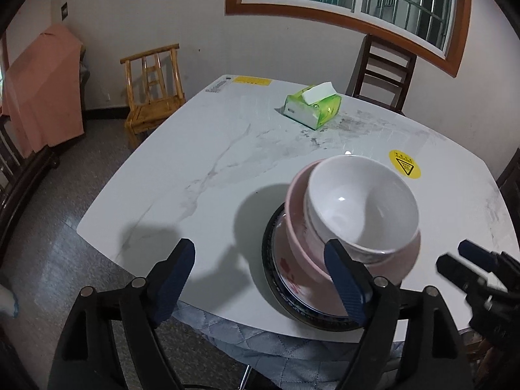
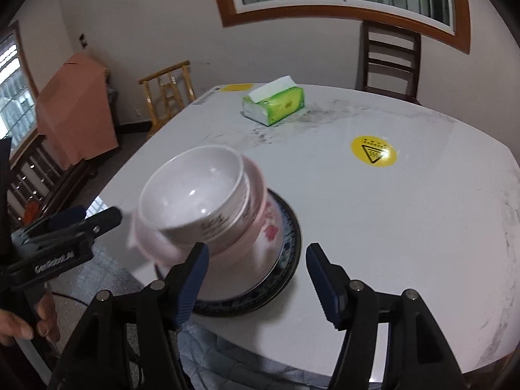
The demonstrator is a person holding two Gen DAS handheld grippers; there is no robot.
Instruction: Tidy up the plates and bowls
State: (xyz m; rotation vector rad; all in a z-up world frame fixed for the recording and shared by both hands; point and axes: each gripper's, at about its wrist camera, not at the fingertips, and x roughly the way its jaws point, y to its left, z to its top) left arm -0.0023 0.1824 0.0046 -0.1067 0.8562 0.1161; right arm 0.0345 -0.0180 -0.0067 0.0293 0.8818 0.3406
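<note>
Both grippers hang spread and empty over the near table edge. From the left wrist, the left gripper (image 1: 260, 279) shows its blue pads well apart, the right-hand pad in front of the stack: a white bowl (image 1: 360, 204) nested in a pink bowl (image 1: 305, 243), on a dark-rimmed plate (image 1: 282, 279). The table (image 1: 195, 162) also carries a tissue pack (image 1: 313, 105).

From the right wrist, the right gripper (image 2: 255, 279) gapes too, pinching nothing, with the stack up and to its left. The stack looks finished; my advice is to draw both tools clear without brushing the bowl rims, since the bowls sit tilted.
</note>
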